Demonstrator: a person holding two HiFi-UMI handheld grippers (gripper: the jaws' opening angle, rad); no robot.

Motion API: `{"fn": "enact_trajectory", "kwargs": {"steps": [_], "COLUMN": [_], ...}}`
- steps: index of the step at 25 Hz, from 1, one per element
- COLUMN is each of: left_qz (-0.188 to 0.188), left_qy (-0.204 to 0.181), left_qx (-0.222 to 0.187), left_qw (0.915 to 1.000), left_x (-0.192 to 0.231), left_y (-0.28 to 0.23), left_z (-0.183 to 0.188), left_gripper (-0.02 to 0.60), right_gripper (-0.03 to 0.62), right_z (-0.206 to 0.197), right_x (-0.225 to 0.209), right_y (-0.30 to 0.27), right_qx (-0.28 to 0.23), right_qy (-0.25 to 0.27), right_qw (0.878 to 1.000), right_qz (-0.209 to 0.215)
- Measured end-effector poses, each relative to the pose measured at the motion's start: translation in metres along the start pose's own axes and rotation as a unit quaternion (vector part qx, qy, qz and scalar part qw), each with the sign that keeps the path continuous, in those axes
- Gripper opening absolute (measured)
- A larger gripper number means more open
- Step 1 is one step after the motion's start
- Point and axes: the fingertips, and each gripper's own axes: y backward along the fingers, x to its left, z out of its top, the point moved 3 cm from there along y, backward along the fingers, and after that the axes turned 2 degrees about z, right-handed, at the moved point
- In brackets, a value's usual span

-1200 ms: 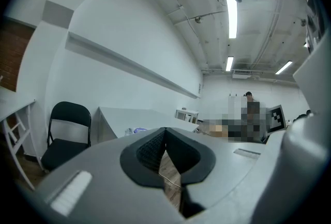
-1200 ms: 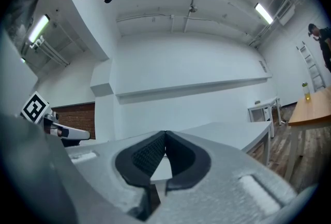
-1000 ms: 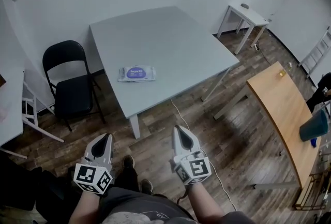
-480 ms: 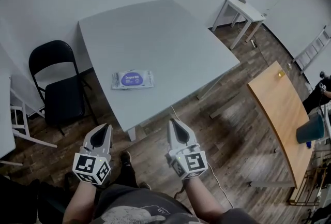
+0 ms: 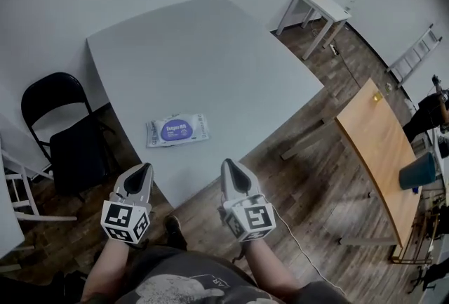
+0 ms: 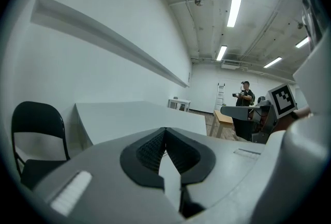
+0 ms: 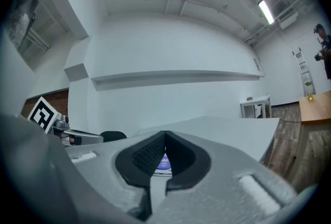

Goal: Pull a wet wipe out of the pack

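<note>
Grey table [image 5: 210, 50] bears flat white wipe pack [image 5: 177, 130], purple label

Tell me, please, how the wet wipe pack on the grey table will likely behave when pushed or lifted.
The wet wipe pack looks like a soft film pouch, so it would probably flex when lifted. It lies loose on the smooth table, so a tug may well drag it along unless pinned. Lying flat, it seems unlikely to roll or tip.
</note>
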Motion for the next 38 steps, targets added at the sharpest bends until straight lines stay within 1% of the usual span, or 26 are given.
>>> {"fn": "enact_trajectory", "kwargs": {"steps": [3,6,8,11,15,18,21,23,26,28,31,34,36,38], "left_qz": [-0.013,-0.032,-0.052,-0.073,-0.086,-0.086,-0.091,-0.096,-0.091,-0.084,-0.069,-0.054,-0.051,-0.053], "left_qy": [-0.007,-0.022,-0.033,-0.054,-0.057,-0.055,-0.063,-0.084,-0.131,-0.145,-0.135,-0.123,-0.133,-0.163], "left_qx": [0.008,0.026,0.038,0.049,0.057,0.062,0.073,0.085,0.102,0.112,0.126,0.152,0.17,0.185], "left_qw": [0.9999,0.9989,0.9974,0.9946,0.9931,0.9929,0.9912,0.9882,0.9819,0.9795,0.9804,0.9792,0.9751,0.9676], "left_x": [0.015,0.024,0.025,0.026,0.028,0.029,0.026,0.023,0.021,0.021,0.022,0.028,0.031,0.031], "left_y": [-0.023,-0.042,-0.053,-0.068,-0.082,-0.089,-0.097,-0.105,-0.115,-0.12,-0.126,-0.135,-0.14,-0.146], "left_z": [0.001,-0.006,-0.011,-0.017,-0.021,-0.024,-0.029,-0.033,-0.04,-0.042,-0.047,-0.061,-0.071,-0.078], "left_gripper": [0.02,0.02,0.066,0.081,0.098,0.106,0.148,0.198,0.233,0.246,0.25,0.258,0.29,0.324], "right_gripper": [-0.009,-0.009,-0.009,-0.009,-0.009,-0.009,-0.009,-0.009,-0.009,-0.009,-0.009,-0.009,-0.009,-0.009], "right_z": [-0.005,-0.013,-0.018,-0.023,-0.024,-0.022,-0.022,-0.023,-0.03,-0.036,-0.041,-0.044,-0.05,-0.056], "right_x": [-0.007,-0.01,-0.01,-0.009,-0.008,-0.009,-0.016,-0.023,-0.035,-0.041,-0.049,-0.054,-0.056,-0.055], "right_y": [-0.015,-0.03,-0.038,-0.052,-0.064,-0.069,-0.075,-0.081,-0.092,-0.101,-0.117,-0.133,-0.141,-0.147], "right_qx": [0.004,0.012,0.017,0.024,0.028,0.041,0.047,0.046,0.056,0.069,0.084,0.096,0.107,0.121], "right_qy": [-0.003,-0.006,-0.006,-0.005,0.0,0.006,0.014,0.015,0.01,0.008,0.01,0.011,0.013,0.021], "right_qw": [1.0,0.999,0.999,0.999,0.999,0.998,0.998,0.998,0.998,0.998,0.996,0.995,0.994,0.991], "right_qz": [-0.02,-0.033,-0.038,-0.043,-0.042,-0.046,-0.04,-0.032,-0.021,-0.011,0.004,0.015,0.027,0.045]}}
